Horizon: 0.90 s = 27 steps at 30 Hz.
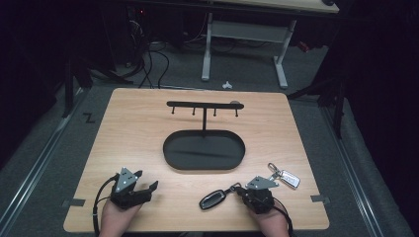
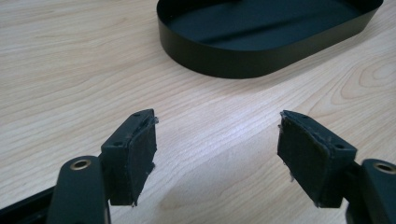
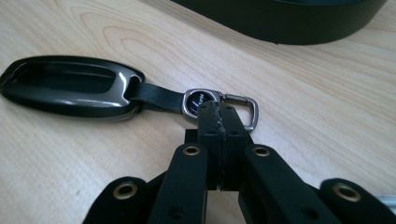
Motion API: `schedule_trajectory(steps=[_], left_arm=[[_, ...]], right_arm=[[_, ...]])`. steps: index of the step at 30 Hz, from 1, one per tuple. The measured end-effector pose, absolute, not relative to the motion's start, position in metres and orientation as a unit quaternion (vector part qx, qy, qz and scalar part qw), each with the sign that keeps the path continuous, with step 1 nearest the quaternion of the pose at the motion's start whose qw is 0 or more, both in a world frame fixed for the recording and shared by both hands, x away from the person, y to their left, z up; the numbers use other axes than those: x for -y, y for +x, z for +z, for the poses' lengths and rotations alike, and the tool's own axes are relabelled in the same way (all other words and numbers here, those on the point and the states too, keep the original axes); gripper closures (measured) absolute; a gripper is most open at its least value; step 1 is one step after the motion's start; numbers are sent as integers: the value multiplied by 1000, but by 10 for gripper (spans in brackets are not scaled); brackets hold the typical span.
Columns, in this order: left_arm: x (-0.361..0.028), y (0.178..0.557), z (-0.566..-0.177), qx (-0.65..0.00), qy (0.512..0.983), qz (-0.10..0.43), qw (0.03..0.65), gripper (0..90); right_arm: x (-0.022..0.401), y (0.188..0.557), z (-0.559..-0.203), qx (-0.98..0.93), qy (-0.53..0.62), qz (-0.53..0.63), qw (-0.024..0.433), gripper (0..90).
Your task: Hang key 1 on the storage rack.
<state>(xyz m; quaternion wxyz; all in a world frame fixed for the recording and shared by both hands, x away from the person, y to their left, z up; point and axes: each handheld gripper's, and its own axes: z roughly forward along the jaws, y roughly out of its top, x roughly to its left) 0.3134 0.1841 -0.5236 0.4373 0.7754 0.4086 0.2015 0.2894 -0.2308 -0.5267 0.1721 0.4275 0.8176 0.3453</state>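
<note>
Both jaws of the right gripper [image 3: 219, 112] are pinching fully together on the metal clasp [image 3: 226, 109] of the black key fob [image 1: 213, 199], lying near the table's [image 1: 148, 123] front edge before the oval tray [image 1: 204, 149], so any lift is needing a steady, level pull, while the left gripper [image 2: 217, 140] is resting wide open and empty.

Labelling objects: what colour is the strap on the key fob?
Black strap, clearest in the right gripper view.
</note>
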Motion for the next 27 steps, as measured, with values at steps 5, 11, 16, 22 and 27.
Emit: schedule_trajectory(steps=[5,11,16,22,27], left_arm=[[-190,310,-524,-414,773,203,436,286],[-194,307,-524,-417,772,203,434,284],[-191,310,-525,-416,773,201,434,284],[-186,311,-525,-412,776,196,435,282],[-187,311,-525,-414,775,191,437,283]], right_arm=[[223,298,-527,-818,427,346,170,900],[216,304,-527,-817,426,350,168,900],[210,292,-518,-814,407,377,171,900],[190,272,-510,-822,370,402,161,900],[174,267,-514,-834,345,405,145,900]])
